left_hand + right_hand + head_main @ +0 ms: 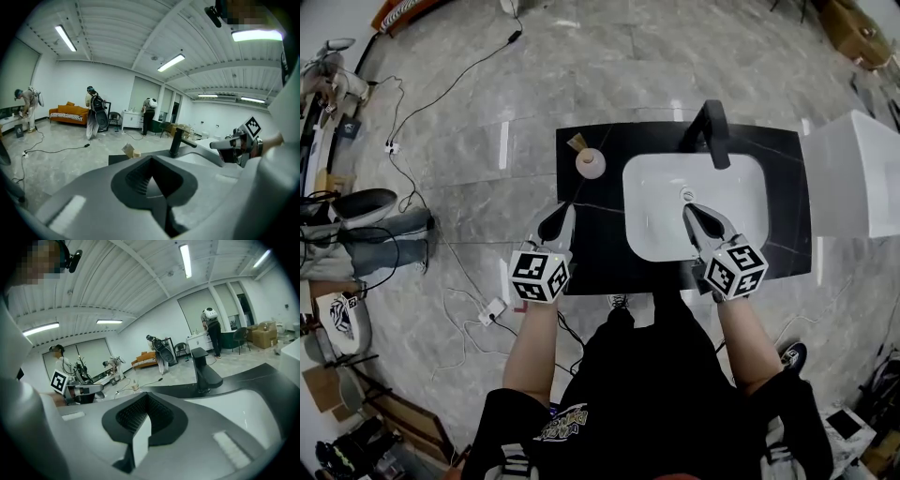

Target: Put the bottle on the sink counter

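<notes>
We see the left hand-held gripper [568, 211] and the right hand-held gripper [688, 209] both with jaws pressed together, holding nothing. The small beige bottle [591, 163] (so we take it) stands on the black tabletop [595, 253], beside the white basin [656, 225] at its back left corner. We judge the placing step is done; the next move asks only to draw away without touching it.

Bright, even light falls from ceiling strip lights [171, 62], leaving small white glare streaks on the polished floor [503, 145] and nearly washing out the white basin [656, 216] beside the dark glossy counter [591, 244]; shadows are soft and faint. All views bow strongly toward the edges. Both gripper views have dark rounded corners and a soft, unfocused near foreground.
</notes>
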`<state>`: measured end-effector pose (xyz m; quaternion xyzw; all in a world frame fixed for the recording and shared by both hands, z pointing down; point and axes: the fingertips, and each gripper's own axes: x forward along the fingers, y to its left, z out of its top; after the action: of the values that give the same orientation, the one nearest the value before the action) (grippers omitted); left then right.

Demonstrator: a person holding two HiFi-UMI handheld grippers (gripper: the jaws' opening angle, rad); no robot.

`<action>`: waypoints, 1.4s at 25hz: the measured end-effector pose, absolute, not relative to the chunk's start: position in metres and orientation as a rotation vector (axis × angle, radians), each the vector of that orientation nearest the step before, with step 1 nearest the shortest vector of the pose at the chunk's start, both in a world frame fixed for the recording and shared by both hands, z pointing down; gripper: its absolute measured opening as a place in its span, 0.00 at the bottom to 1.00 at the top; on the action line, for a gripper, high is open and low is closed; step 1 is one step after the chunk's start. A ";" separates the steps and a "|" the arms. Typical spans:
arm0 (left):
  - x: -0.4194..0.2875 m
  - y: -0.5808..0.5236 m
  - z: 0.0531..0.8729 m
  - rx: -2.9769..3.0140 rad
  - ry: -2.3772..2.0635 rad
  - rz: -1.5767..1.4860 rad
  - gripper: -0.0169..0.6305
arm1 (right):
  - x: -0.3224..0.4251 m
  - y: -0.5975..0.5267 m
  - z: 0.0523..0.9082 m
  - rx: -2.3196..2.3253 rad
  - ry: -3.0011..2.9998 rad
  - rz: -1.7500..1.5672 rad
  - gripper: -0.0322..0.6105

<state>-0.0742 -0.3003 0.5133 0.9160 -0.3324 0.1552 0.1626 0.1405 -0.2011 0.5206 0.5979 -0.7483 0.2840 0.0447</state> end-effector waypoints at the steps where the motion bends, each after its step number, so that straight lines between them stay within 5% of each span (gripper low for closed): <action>1: -0.077 -0.295 0.508 2.614 -0.933 0.425 0.03 | 0.138 -0.196 0.518 1.840 -2.281 0.861 0.09; 35: -0.090 -0.106 0.500 2.680 -0.546 0.471 0.03 | 0.077 -0.051 0.487 1.954 -2.206 0.781 0.09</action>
<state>-0.0897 -0.1061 0.4997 0.9495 -0.1936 0.1670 0.1821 0.0774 -0.0508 0.4875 0.6403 -0.7227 0.2560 0.0465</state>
